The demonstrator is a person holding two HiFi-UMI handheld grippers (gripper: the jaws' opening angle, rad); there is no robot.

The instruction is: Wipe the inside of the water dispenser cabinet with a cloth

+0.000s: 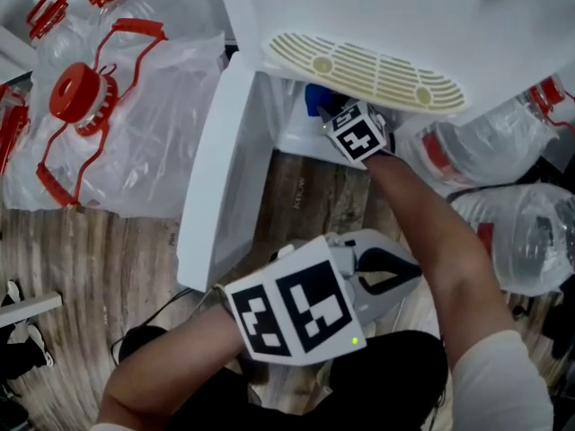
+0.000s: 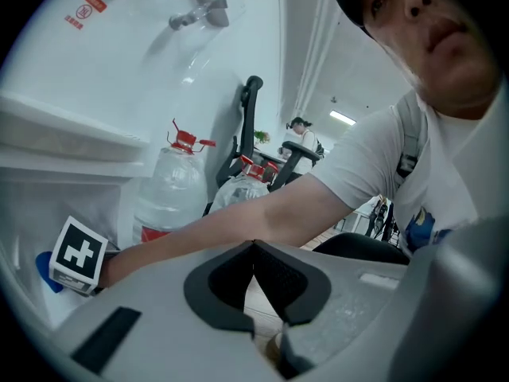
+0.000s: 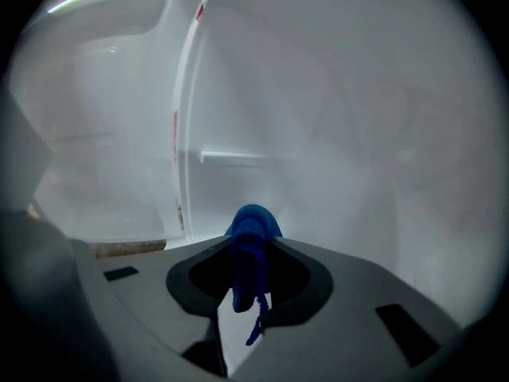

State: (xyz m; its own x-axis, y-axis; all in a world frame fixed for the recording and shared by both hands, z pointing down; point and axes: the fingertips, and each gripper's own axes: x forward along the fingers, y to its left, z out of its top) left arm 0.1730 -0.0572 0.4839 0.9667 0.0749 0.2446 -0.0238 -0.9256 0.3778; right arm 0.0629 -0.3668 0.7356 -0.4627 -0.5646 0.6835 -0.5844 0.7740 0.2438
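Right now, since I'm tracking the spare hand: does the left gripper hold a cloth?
No, the left gripper has its jaws together on nothing; the cloth is clamped in the right gripper.

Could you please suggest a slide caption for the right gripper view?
Right gripper, shut on a blue cloth, inside the white cabinet.

Head view looks steeply down at the cabinet (image 1: pixel 301 137); right gripper view is close inside it; left gripper view shares the forearm (image 1: pixel 422 223).
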